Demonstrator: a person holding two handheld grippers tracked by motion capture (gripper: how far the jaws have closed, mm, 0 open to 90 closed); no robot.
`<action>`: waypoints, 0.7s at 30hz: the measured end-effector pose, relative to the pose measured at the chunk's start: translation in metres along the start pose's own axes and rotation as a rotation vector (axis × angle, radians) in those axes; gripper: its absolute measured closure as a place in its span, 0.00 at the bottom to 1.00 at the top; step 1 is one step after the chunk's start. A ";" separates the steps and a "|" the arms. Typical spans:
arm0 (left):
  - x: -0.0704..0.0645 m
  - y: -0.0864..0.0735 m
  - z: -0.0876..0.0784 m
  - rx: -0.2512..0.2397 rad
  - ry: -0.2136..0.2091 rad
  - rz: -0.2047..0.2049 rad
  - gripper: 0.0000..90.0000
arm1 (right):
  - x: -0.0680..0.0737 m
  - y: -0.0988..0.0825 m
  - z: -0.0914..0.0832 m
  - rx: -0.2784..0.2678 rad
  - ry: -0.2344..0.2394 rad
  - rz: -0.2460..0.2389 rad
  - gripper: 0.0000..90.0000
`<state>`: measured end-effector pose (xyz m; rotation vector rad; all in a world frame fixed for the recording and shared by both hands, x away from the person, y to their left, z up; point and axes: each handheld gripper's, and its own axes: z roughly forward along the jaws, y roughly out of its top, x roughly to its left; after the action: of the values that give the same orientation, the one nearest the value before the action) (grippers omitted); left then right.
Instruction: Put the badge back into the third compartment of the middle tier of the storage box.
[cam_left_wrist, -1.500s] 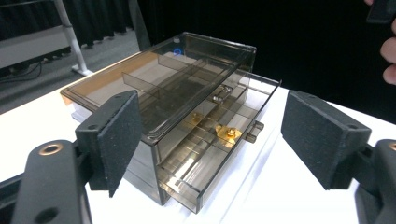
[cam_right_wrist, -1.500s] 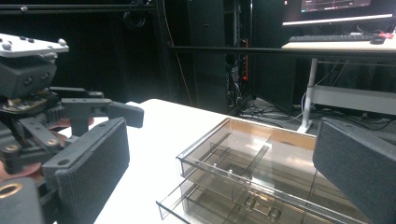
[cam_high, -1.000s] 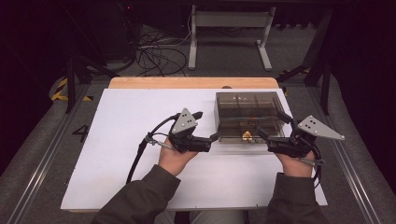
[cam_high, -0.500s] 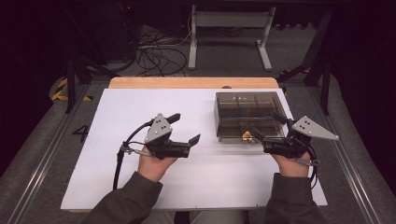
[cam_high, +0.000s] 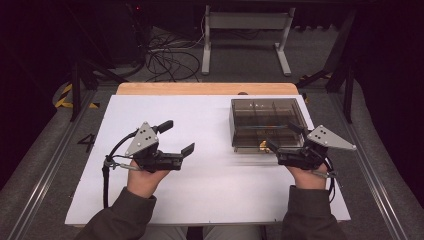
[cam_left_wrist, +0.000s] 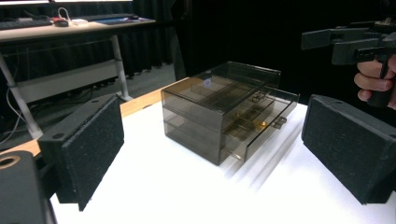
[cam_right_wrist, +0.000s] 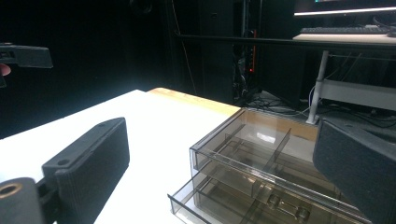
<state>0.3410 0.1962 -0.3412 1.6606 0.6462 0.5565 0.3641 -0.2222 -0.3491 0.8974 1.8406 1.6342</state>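
High view | my left gripper (cam_high: 175, 137) has withdrawn left, well apart from drawer box (cam_high: 267, 120), jaws spread, empty | right gripper (cam_high: 285, 137) spread beside its pulled-out drawer (cam_right_wrist: 243, 205) | judged: drawer opened, hands retreating

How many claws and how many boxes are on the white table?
Black two-jaw claws: 2, left claw and right claw
Smoky clear plastic drawer boxes: 1
Total: 3

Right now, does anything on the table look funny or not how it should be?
One small thing: the bottom drawer of the smoky plastic drawer box sticks out, partly open. Nothing looks spilled or broken.
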 end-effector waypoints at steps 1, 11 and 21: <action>0.001 0.000 -0.002 -0.004 0.002 -0.003 0.07 | 0.000 0.000 0.000 -0.005 -0.001 0.004 0.05; 0.010 -0.003 -0.025 -0.041 0.024 -0.008 0.05 | -0.004 -0.004 -0.002 -0.005 -0.006 0.023 0.05; 0.022 -0.009 -0.048 -0.073 0.049 -0.033 0.05 | -0.004 -0.007 0.000 -0.005 -0.007 0.028 0.05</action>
<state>0.3235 0.2468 -0.3413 1.5693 0.6802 0.5914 0.3652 -0.2257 -0.3561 0.9296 1.8259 1.6495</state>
